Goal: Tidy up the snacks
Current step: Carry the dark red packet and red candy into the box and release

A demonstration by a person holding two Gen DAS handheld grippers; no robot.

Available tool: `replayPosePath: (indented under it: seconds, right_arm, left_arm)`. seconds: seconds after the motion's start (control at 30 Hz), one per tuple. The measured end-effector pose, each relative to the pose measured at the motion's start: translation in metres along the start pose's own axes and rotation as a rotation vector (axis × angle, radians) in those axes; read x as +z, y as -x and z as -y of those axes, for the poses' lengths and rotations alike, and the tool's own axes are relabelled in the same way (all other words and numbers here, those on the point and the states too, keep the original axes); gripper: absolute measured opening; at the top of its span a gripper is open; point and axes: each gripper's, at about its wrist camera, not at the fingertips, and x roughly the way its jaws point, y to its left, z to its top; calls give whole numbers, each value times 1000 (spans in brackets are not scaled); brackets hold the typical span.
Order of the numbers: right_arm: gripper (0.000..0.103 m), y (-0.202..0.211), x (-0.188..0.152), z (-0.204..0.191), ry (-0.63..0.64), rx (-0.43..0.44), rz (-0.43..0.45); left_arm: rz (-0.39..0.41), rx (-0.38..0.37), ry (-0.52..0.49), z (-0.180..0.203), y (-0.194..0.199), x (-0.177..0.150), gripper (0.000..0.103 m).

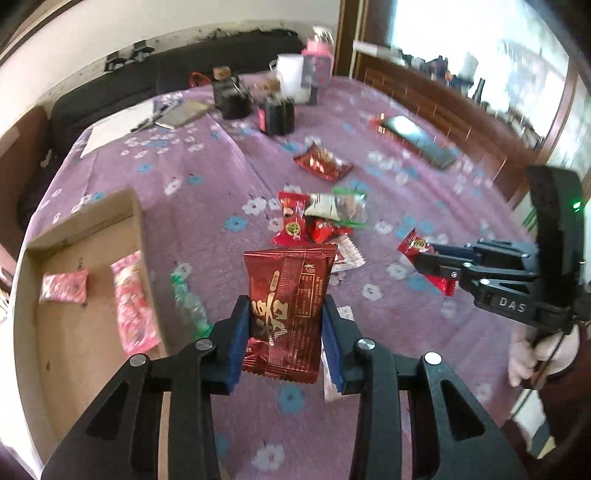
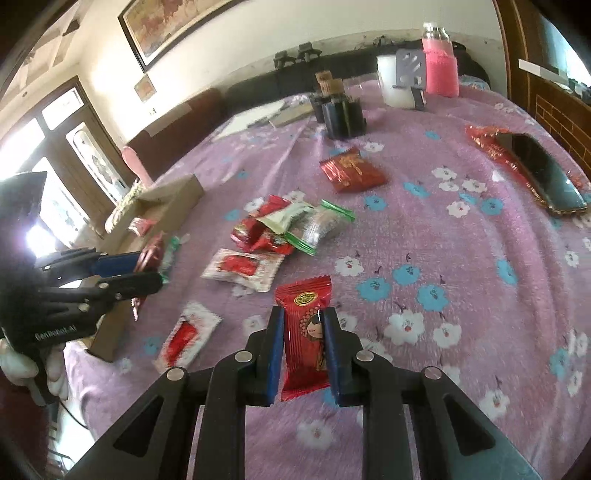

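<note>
Left gripper (image 1: 286, 321) clamps dark red packet (image 1: 290, 306), upright; box (image 1: 92, 236) lies at 9 o'clock, nearer this hand; right gripper (image 2: 303, 334) clamps red candy (image 2: 304, 339), box far at 10 o'clock

- A purple floral cloth (image 2: 461, 258) covered the table.
- A framed picture (image 2: 166, 26) hung on the cream wall (image 2: 258, 48).
- Daylight glared through a window (image 1: 480, 44) and a glass door (image 2: 55, 166).
- A dark sofa (image 1: 177, 66) stood behind.

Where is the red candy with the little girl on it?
The red candy with the girl is pinched in the right claw, held up above the purple flowered cloth, with a white-and-red packet lying just to its left.
</note>
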Motion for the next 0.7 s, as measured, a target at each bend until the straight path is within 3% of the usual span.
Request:
replayPosePath:
  seconds: [0.13, 0.3, 0.43, 0.7]
  right_arm:
    - [21, 10, 7, -18, 7, 49, 4]
    - [21, 2, 24, -58, 43, 122, -14]
    - [20, -17, 39, -107, 108, 186, -38]
    - [20, -89, 61, -197, 186, 297, -155]
  left_arm:
    - [33, -13, 89, -29, 27, -8, 34]
    - [35, 92, 223, -86, 43, -22, 34]
    - [-2, 147, 356, -138, 36, -32, 34]
    - [-59, 224, 498, -198, -1, -31, 35]
